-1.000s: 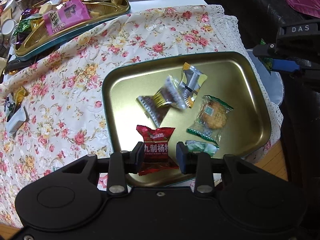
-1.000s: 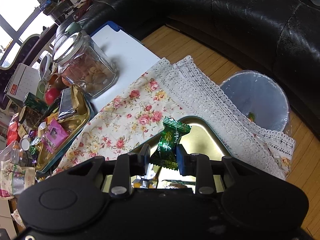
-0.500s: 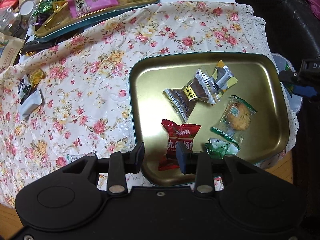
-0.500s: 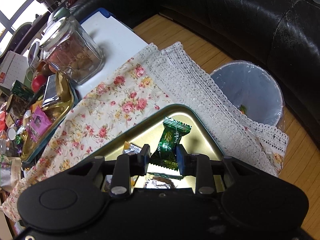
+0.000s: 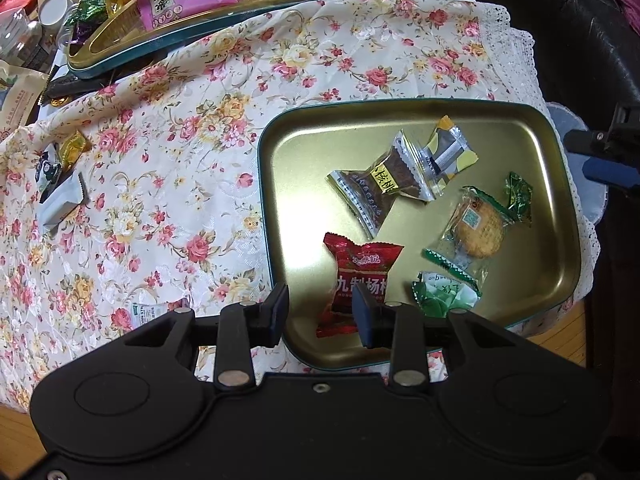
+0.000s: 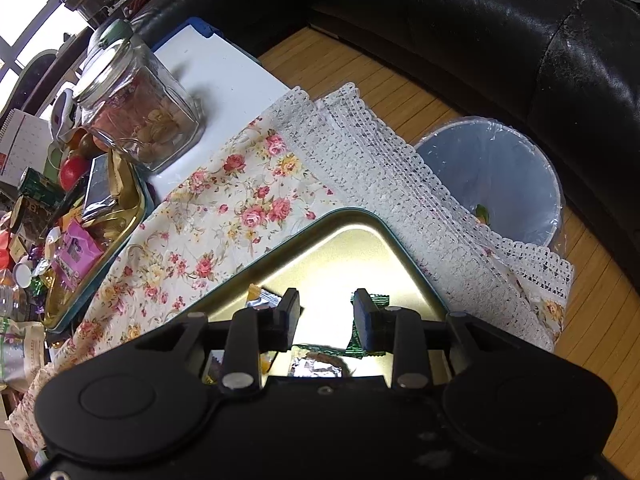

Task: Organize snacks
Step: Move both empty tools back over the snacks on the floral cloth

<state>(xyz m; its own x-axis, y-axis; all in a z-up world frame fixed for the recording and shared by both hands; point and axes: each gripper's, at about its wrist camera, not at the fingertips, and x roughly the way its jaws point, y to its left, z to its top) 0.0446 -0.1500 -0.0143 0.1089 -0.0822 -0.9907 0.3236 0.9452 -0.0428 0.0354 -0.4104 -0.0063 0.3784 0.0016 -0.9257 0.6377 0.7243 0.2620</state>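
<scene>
A: From the left, what have we still got loose on the table?

B: On the floral lace-edged tablecloth (image 5: 192,128), 2 or 3 small wrapped sweets (image 5: 64,184) sit by the left edge, and a white-and-green packet (image 5: 154,314) lies just beside our left hand-held gripper (image 5: 320,310). Its jaws stand apart with nothing between them, over the near rim of the shallow gold metal tray (image 5: 552,184).

A: And in that tray?

B: We count 6 pieces: a red crinkled packet (image 5: 360,276), a brown bar in clear wrap (image 5: 380,188), a grey-and-yellow sachet (image 5: 450,154), a round biscuit in clear film (image 5: 478,228), a pale green packet (image 5: 444,294) and the dark green foil candy (image 5: 518,198) by the right wall.

A: Our right hand-held gripper (image 6: 326,316)?

B: Its jaws are opening, nothing between them; the candy lies below.

A: So, partway done?

B: We judge so. The heaped second gold tray (image 5: 192,36) at the back remains. Beyond: a glass jar (image 6: 136,120), black leather sofa (image 6: 480,40), lined bin (image 6: 500,176), wooden floor (image 6: 592,320).
</scene>
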